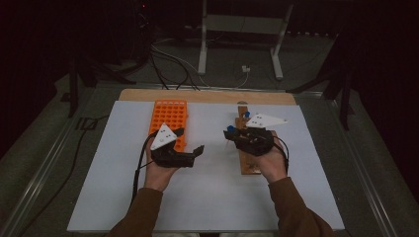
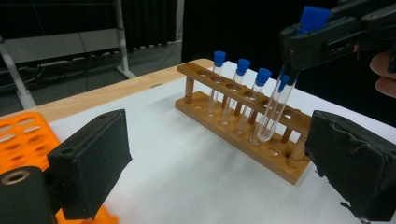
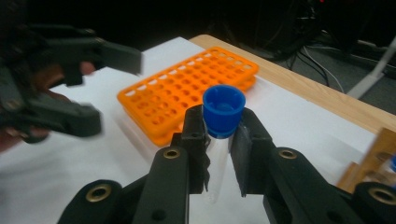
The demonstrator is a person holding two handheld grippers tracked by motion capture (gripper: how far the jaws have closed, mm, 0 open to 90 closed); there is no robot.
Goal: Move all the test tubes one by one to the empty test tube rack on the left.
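We held a blue-capped test tube (image 3: 219, 140) in our right gripper (image 3: 219, 135), its fingers (image 3: 196, 140) pinching the glass just under the cap. In the left gripper view the tube (image 2: 273, 112) hung nearly upright, tilted a little, cap up and rounded end down, above the wooden rack (image 2: 243, 126), close to one of that rack's holes; whether it had cleared the hole entirely we could not tell. Three more capped tubes stood in the wooden rack beside it.

Our left gripper (image 1: 190, 140) had nothing between its fingers (image 2: 88, 168), which stood spread wide and pointed across the white table (image 1: 207, 192) toward the tube. The orange rack (image 1: 169, 118) lay on the far left of the table, just beside our left hand (image 1: 160, 173) and well apart from the tube. We judged that the tube's long axis had to stay upright and travel leftward from the wooden rack, so our right hand (image 1: 272, 165) was the nearer one to carry it, or our left could receive it.

We read no brand, label or writing anywhere.
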